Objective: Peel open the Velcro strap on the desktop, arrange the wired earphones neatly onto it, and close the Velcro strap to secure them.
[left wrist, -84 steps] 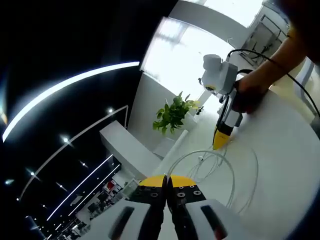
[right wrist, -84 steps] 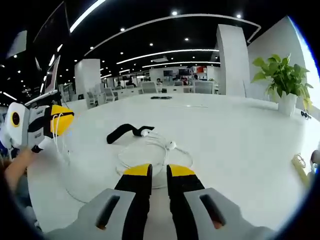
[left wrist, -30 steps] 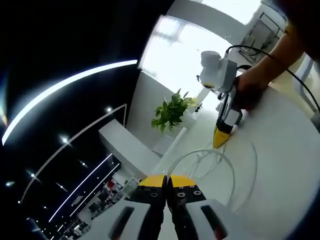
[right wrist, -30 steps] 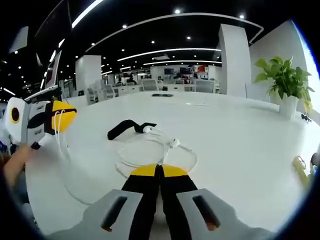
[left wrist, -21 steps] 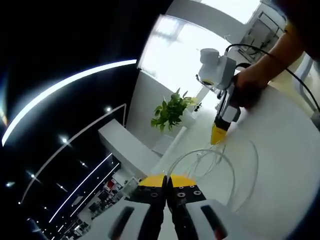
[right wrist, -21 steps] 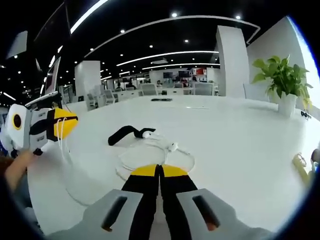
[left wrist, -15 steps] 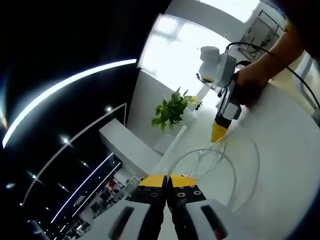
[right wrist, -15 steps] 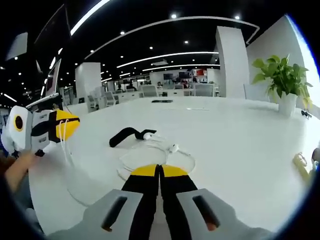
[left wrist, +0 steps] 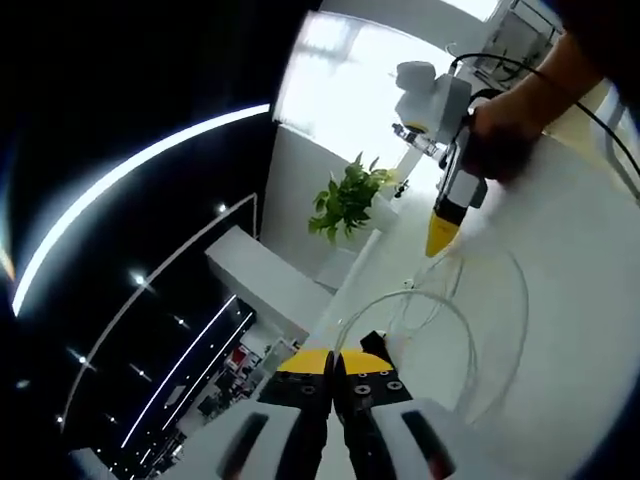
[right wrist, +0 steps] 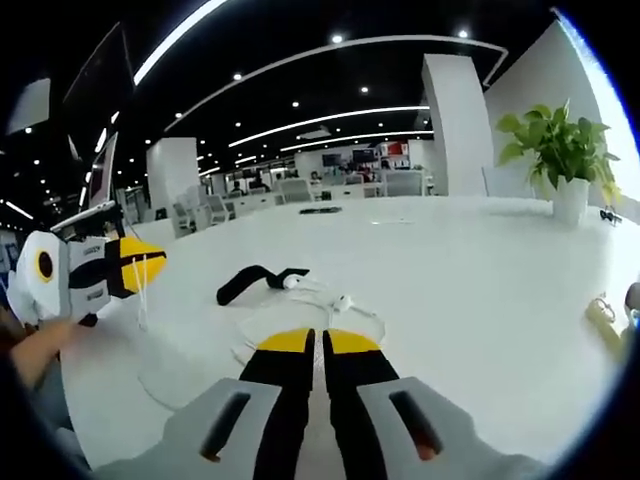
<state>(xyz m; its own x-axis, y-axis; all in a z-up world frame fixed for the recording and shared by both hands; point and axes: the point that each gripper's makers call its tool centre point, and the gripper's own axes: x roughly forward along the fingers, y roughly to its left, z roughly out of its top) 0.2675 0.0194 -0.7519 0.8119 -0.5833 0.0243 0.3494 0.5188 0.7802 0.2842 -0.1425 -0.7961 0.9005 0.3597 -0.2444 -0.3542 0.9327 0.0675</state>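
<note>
Both tongs pinch the white earphone cable [right wrist: 300,322]; the black Velcro strap [right wrist: 247,280] lies ahead of the right gripper [right wrist: 312,343], lengthwise across, nearer it than the left gripper [right wrist: 140,268].

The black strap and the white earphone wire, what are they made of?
The black strap looks like soft matte cloth: it bends in a floppy curl and shows no shine. The earphone wire looks like smooth rubbery plastic: thin, white, lying in loose loops on the glossy white table.

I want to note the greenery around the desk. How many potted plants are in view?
1: the potted plant stands at the white table's far right edge; the left gripper view shows it too.
</note>
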